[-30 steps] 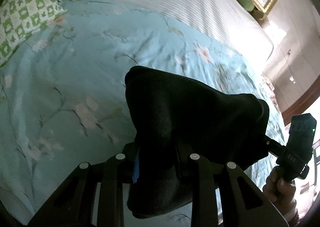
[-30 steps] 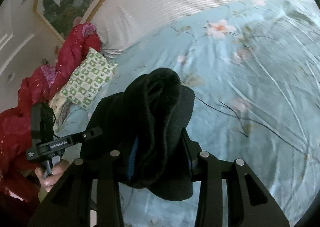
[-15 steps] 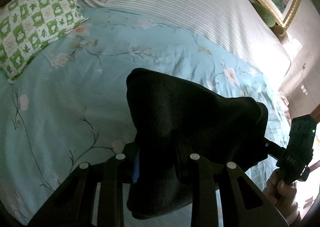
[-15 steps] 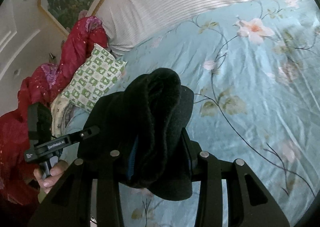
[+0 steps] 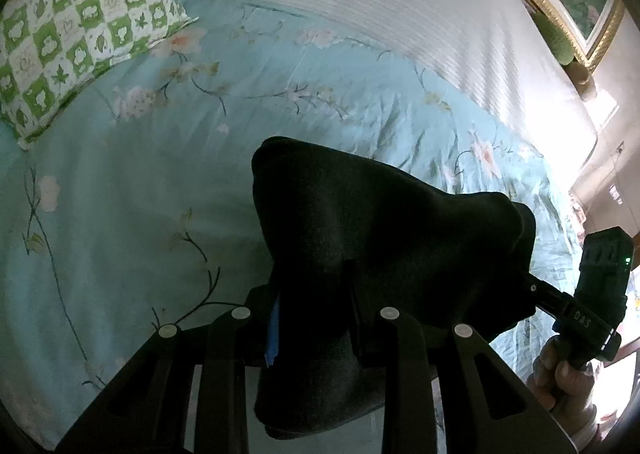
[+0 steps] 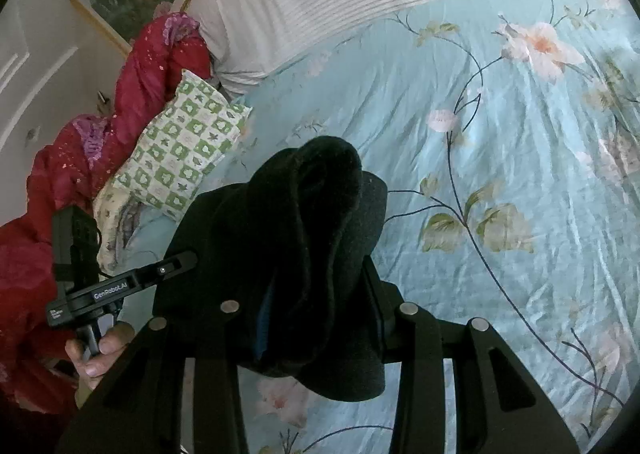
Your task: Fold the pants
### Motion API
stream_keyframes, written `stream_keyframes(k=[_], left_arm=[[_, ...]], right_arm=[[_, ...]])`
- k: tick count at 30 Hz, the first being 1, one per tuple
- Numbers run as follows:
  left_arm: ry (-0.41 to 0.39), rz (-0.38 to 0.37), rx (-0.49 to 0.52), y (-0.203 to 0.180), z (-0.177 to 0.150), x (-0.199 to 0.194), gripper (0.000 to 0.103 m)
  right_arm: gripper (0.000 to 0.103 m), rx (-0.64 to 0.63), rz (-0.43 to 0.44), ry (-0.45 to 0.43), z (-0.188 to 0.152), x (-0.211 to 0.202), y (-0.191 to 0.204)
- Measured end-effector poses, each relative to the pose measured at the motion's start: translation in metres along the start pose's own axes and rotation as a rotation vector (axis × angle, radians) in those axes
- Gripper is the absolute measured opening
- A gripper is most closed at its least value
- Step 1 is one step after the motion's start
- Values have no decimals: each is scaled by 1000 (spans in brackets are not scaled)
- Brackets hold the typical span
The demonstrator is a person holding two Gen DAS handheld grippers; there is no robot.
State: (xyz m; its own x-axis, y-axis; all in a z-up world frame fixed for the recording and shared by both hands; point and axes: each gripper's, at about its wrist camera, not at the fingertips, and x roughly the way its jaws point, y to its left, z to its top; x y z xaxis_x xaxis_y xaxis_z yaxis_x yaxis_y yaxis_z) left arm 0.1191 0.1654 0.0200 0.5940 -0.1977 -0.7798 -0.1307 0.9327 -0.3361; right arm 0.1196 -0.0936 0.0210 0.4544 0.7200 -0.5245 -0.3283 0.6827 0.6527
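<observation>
Closer now comes the green checked pillow [image 5: 84,18] as we carry across the floral bedspread [image 5: 120,194]. Both claws pinch one pair of black pants [image 5: 380,246] — left gripper [image 5: 312,318], right gripper [image 6: 316,310] — two grips keeping the edge taut, lifted clear for folding.

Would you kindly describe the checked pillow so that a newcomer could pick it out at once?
Start from the bed with the light blue floral cover. At its head end, beside the crumpled red quilt, lies the pillow. It alone has a green and white checked pattern with small leaf shapes.
</observation>
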Motion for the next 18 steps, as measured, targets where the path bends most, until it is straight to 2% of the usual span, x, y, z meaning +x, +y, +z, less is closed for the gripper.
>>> stream_keyframes(k=[4, 6, 17, 18], left_arm=[[7, 3, 9, 3, -3, 6, 32], [6, 12, 3, 6, -6, 9, 42], [7, 17, -13, 14, -14, 13, 61], [7, 20, -13, 14, -15, 13, 65]], right_arm=[[41, 11, -6, 12, 0, 7, -4], [43, 23, -13, 20, -1, 10, -9], [57, 54, -36, 26, -8, 15, -21], [58, 55, -40, 24, -8, 14, -20]])
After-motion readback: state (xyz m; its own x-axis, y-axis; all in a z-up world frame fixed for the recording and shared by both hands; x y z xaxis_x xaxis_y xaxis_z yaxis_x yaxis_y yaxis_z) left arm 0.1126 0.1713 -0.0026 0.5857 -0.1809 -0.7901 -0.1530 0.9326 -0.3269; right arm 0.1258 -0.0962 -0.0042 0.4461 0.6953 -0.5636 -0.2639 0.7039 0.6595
